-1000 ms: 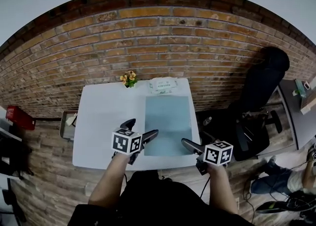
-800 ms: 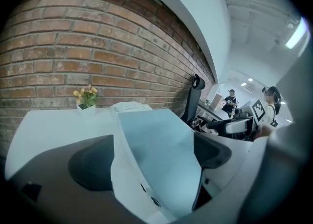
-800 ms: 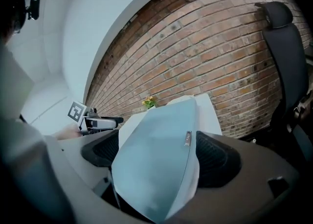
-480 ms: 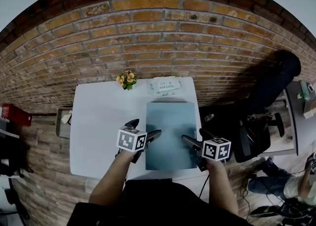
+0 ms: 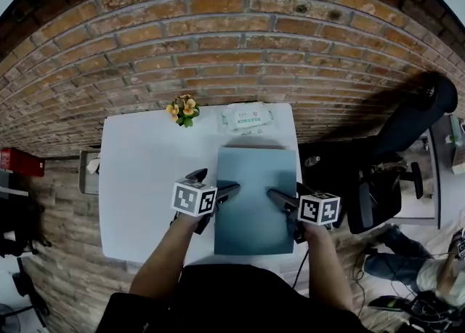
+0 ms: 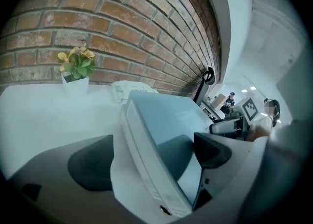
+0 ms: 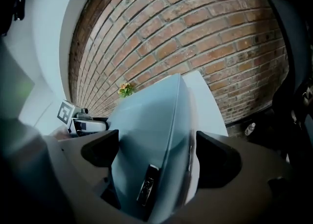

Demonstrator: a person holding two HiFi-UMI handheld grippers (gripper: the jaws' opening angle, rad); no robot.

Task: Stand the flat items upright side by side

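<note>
- Left gripper: jaws spread wide, straddling the white spine edge of the blue-grey binder. One jaw is off to the side over the table and the other hangs above the cover, with neither pad pressing.
- Right gripper: jaws gaping too, and the binder's other long edge fills the gap between them.
- The binder lies flat and closed on the right half of the white table, its contents out of sight.
- At the back, by the brick wall, a small white pot holds yellow flowers and green leaves.
- A pack of wipes lies just beyond the binder's far edge.
</note>
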